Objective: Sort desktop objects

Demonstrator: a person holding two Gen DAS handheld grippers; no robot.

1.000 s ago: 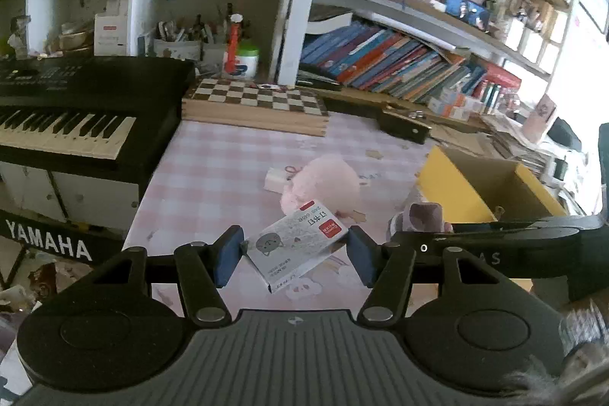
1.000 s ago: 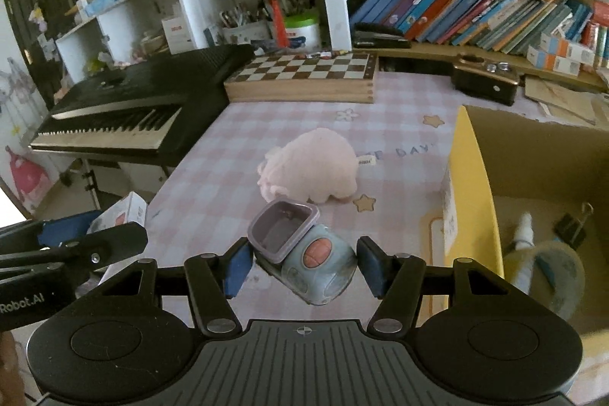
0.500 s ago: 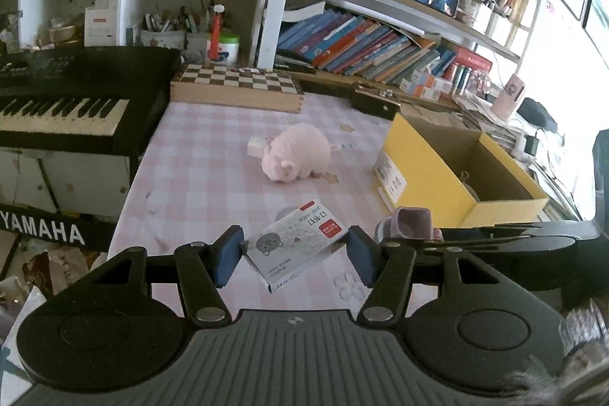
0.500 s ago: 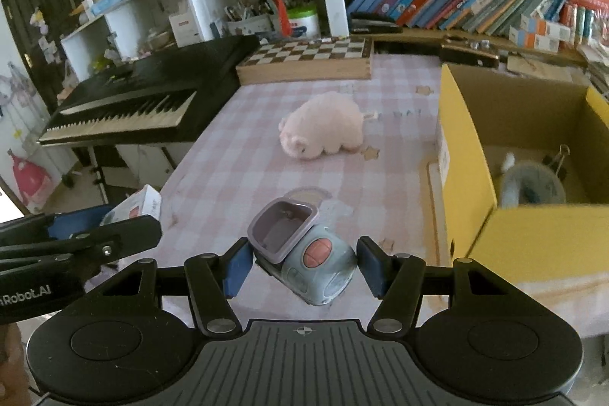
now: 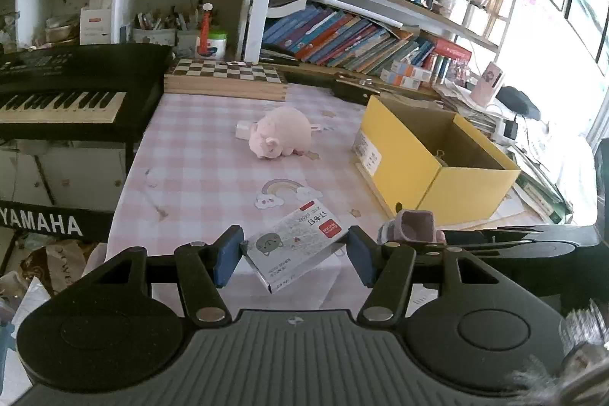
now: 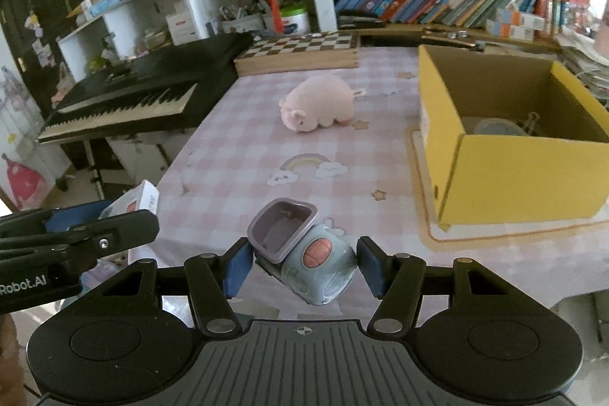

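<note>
Bookshelves and a black keyboard (image 5: 72,94) ring the pink-checked desk (image 6: 243,155). Yellow box (image 6: 514,155) lies at two o'clock from the right hand-held gripper (image 6: 304,263), the nearer one, clamping a blue-grey sharpener (image 6: 316,269). Left hand-held gripper (image 5: 293,252) pinches a staple box (image 5: 295,240), long axis slanting toward one o'clock.

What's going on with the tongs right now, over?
Left tongs shut on staples box. Right tongs shut on blue sharpener. Yellow box ahead, open. Pink plush pig lies on tablecloth, off to the side.
</note>
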